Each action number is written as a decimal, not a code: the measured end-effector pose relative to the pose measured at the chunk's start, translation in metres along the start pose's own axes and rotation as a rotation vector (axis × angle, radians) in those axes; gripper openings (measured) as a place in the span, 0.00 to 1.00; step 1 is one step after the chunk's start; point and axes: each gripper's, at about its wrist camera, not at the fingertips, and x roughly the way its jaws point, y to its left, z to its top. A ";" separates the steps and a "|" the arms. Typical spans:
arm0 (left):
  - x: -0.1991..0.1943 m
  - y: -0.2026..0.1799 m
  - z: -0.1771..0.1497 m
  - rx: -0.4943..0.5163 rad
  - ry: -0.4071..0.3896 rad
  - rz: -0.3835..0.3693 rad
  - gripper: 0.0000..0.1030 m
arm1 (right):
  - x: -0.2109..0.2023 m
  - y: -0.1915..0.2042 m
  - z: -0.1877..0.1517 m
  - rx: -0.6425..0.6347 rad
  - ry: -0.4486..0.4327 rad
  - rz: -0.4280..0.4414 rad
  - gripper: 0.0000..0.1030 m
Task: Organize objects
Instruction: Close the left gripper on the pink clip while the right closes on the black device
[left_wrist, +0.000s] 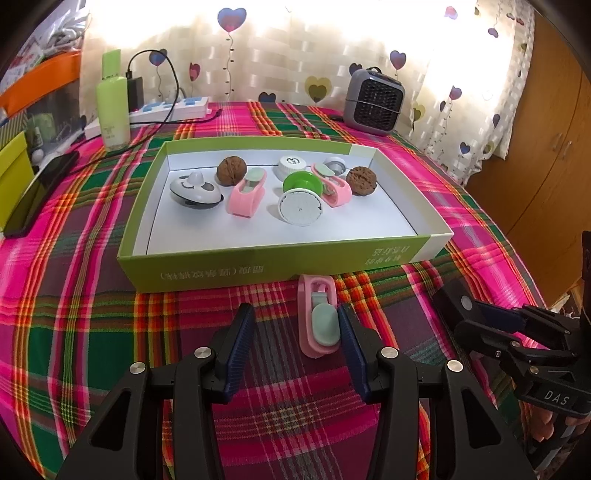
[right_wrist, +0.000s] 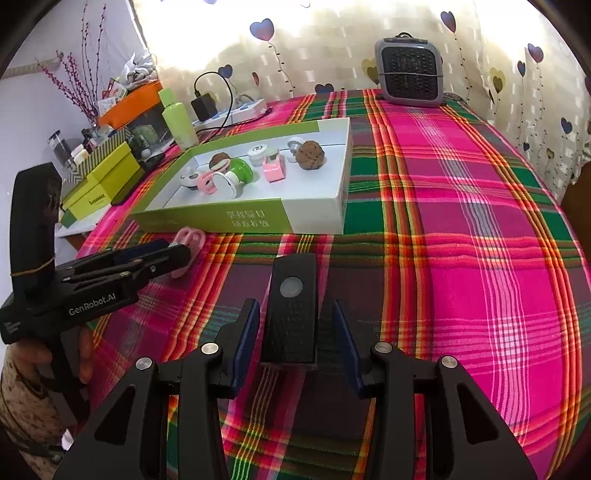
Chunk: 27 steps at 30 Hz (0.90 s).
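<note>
Altogether three pink clips (left_wrist: 318, 316), two walnuts (left_wrist: 231, 170).

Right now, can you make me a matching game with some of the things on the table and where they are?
Things:
1. walnuts
2. pink clip
3. black block
4. little heater

Places:
A. between the right gripper's fingers
B. inside the green box
C. at the far end of the table, by the curtain
D. on the tablecloth beside the left gripper's right finger

Pairs: 1-B, 2-D, 3-A, 4-C
</note>
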 end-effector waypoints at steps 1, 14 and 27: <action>0.000 0.000 0.001 0.001 0.000 0.003 0.43 | 0.001 0.002 0.000 -0.010 0.000 -0.013 0.41; 0.009 -0.007 0.008 0.037 0.003 0.059 0.43 | 0.008 0.013 0.005 -0.069 0.010 -0.117 0.41; 0.014 -0.010 0.012 0.051 0.003 0.100 0.40 | 0.007 0.012 0.005 -0.058 0.007 -0.131 0.34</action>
